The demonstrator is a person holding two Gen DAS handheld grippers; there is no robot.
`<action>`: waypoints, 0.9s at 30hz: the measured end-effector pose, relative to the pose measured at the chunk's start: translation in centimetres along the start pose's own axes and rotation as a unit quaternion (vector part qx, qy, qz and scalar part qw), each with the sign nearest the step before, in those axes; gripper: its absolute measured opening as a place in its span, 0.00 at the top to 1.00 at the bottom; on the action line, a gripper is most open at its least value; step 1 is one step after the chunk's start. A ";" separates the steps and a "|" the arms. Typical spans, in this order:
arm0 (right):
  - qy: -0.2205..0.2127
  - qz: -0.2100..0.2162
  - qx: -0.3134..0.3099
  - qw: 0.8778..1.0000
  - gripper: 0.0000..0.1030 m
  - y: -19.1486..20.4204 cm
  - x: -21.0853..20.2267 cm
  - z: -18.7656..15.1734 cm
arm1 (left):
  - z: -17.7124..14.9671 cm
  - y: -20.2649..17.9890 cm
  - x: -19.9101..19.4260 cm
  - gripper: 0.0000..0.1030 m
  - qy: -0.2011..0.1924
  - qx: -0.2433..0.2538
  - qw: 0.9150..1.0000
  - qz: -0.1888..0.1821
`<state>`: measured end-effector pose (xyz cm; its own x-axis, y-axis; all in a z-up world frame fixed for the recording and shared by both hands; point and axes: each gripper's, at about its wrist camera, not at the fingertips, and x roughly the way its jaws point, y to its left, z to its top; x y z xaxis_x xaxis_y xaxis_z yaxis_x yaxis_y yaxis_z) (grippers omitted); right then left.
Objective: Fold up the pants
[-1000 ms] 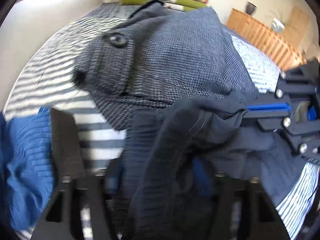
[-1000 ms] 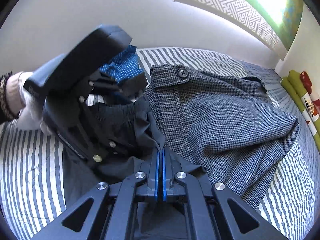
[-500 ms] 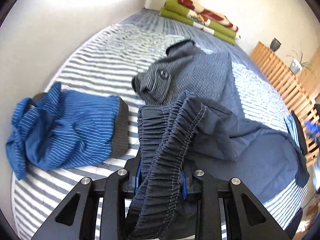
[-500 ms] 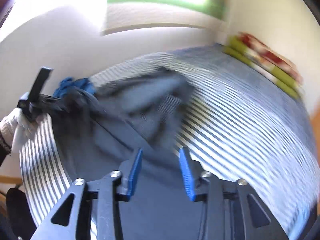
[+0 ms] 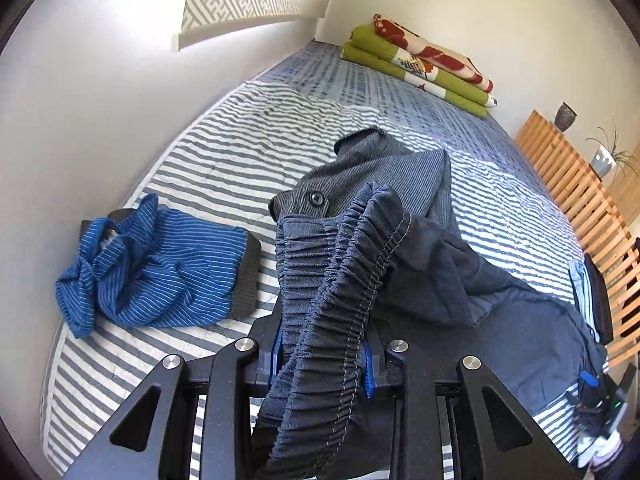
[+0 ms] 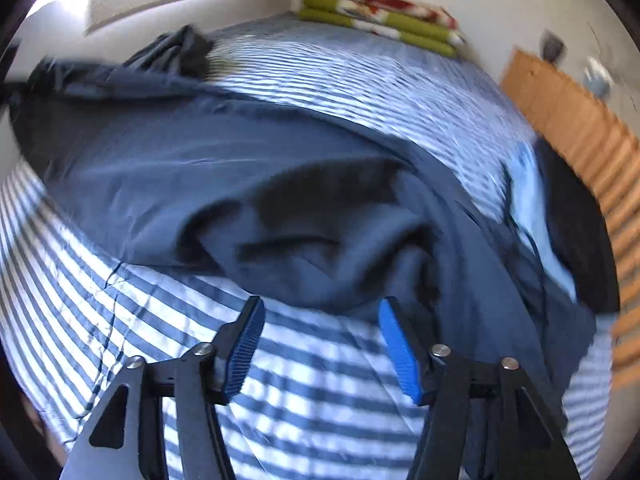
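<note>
The left gripper (image 5: 322, 354) is clamped on the bunched stretchy waistband of the dark blue pants (image 5: 460, 280). In the left wrist pic the pants run from the tongs at bottom middle out to the lower right, long way across the bed (image 5: 224, 160). At the far lower right end sits the right gripper (image 5: 596, 390), small and hard to see there.

In the right wrist pic (blurry) the right gripper (image 6: 320, 344) has nothing in it, and its jaws are opening wide. The pants (image 6: 248, 184) lie just past the tips, toward the top of the frame, w/ the leg end going down the right side. So the right hand is nearer the leg end and the left has the top. Next grab prob goes on that leg end.

The bed is soft, w/ a gray and white striped cover. Also on it: gray checked pants (image 5: 392, 168) w/ a button at mid frame, a blue striped cloth (image 5: 160, 268) at left, folded blankets (image 5: 420, 64) at top. Wood slats (image 5: 580, 188) at right.
</note>
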<state>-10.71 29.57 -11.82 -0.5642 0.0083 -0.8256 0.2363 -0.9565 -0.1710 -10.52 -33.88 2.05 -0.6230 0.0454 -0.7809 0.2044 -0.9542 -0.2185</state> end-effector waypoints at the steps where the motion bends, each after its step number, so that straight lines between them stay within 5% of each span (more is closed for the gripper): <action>1: -0.013 -0.016 -0.042 0.999 0.37 1.8 0.6 0.4 | 0.1 -0.1 -0.7 0.70 -0.002 -0.002 1.000 0.002; 4: -0.014 -0.079 -0.106 0.991 0.40 4.5 3.1 1.3 | 0.0 0.0 -3.0 0.71 -0.012 -0.009 1.000 0.003; 6: -0.009 -0.090 -0.116 0.989 0.70 4.7 4.1 1.9 | -0.1 0.4 -4.7 0.71 -0.021 -0.013 1.000 0.004; 7: 0.003 -0.091 -0.118 0.989 0.95 4.5 4.5 2.1 | -0.3 0.7 -5.5 0.71 -0.026 -0.015 1.000 0.005; 8: 0.013 -0.092 -0.119 0.989 0.97 4.4 4.7 2.2 | -0.5 1.1 -6.5 0.71 -0.031 -0.020 0.999 0.006; 12: 0.015 -0.047 -0.107 0.993 0.97 4.5 1.9 1.9 | -1.2 3.9 -10.0 0.71 -0.049 -0.044 0.998 0.024; 18: 0.006 0.125 -0.114 0.986 0.97 9.7 -6.7 0.2 | -2.6 11.0 -14.5 0.71 -0.071 -0.095 0.987 0.110; 21: -0.014 0.142 -0.146 0.979 0.91 12.4 -9.3 -0.6 | -4.4 14.0 -14.0 0.71 -0.048 -0.106 0.983 0.144; 22: -0.010 0.163 -0.150 0.975 0.81 12.2 -9.8 -0.8 | -5.2 14.5 -13.6 0.71 -0.038 -0.100 0.982 0.154; 24: -0.017 0.173 -0.135 0.975 0.61 10.0 -11.0 -1.7 | -7.1 15.4 -12.9 0.71 -0.024 -0.092 0.982 0.165; 27: -0.030 0.123 -0.080 0.989 0.57 4.6 -12.9 -4.1 | -9.7 16.4 -11.9 0.71 -0.012 -0.094 0.983 0.160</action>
<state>0.86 26.28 -4.19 -0.5182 -0.2413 -0.8205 0.4920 -0.8689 -0.0552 7.61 -47.23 2.06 -0.5214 -0.2576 -0.8135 0.5269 -0.8471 -0.0694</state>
